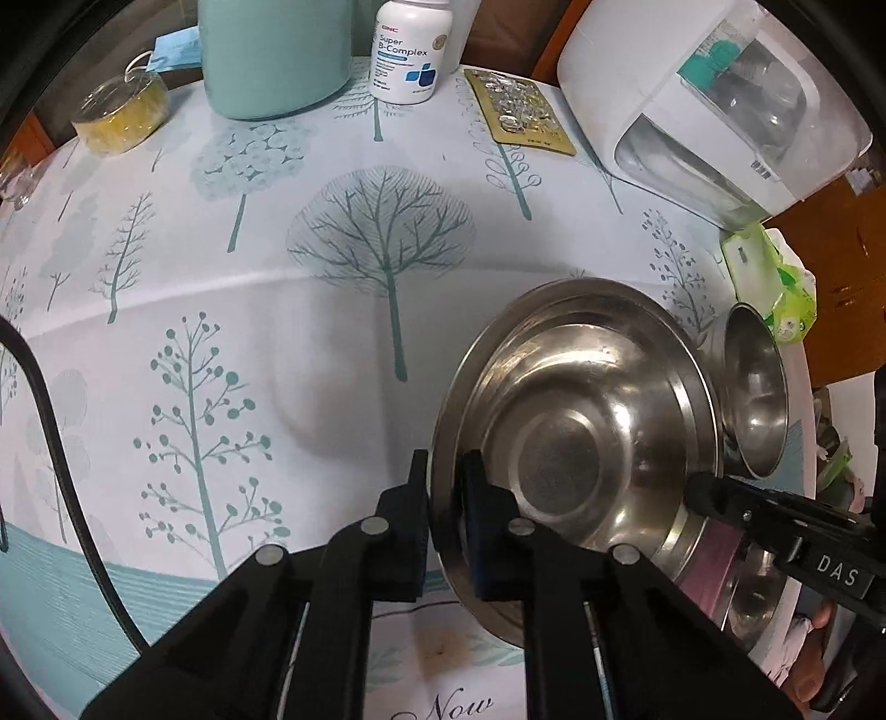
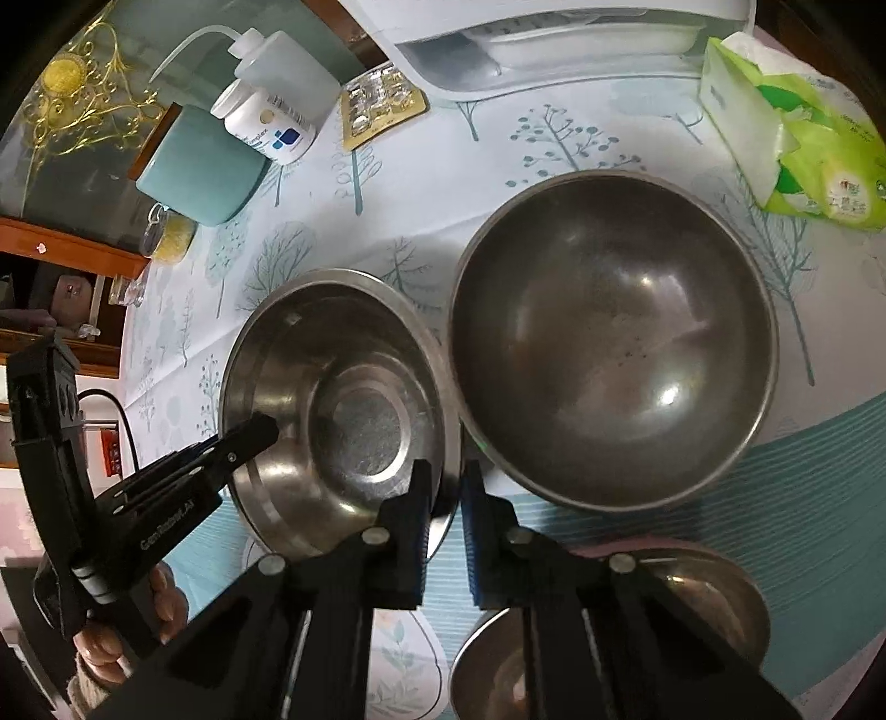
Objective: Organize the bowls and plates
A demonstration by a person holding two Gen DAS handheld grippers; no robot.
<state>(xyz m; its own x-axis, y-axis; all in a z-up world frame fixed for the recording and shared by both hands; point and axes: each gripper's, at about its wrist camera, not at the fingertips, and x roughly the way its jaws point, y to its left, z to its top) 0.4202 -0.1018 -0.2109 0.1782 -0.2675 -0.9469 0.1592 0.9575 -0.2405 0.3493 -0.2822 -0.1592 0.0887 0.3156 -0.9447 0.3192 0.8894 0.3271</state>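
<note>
A shallow steel bowl point(image 1: 576, 443) is held tilted above the tree-print tablecloth point(image 1: 249, 310). My left gripper point(image 1: 446, 498) is shut on its left rim. My right gripper point(image 2: 448, 498) is shut on its right rim point(image 2: 443, 421); the bowl's inside shows in the right wrist view point(image 2: 343, 410). Each gripper shows in the other's view: the right one point(image 1: 714, 493), the left one point(image 2: 255, 437). A larger dark steel bowl point(image 2: 609, 343) stands on the cloth just right of it, also seen edge-on in the left wrist view point(image 1: 758, 387). Another steel dish point(image 2: 709, 587) lies below my right gripper.
At the back of the table stand a teal jar point(image 1: 271, 55), a white vitamin bottle point(image 1: 410, 50), a blister pack point(image 1: 515, 111), a white appliance point(image 1: 692, 105), a yellow-filled tub point(image 1: 122, 111) and a green tissue pack point(image 2: 797, 133). A black cable point(image 1: 61, 443) hangs at the left.
</note>
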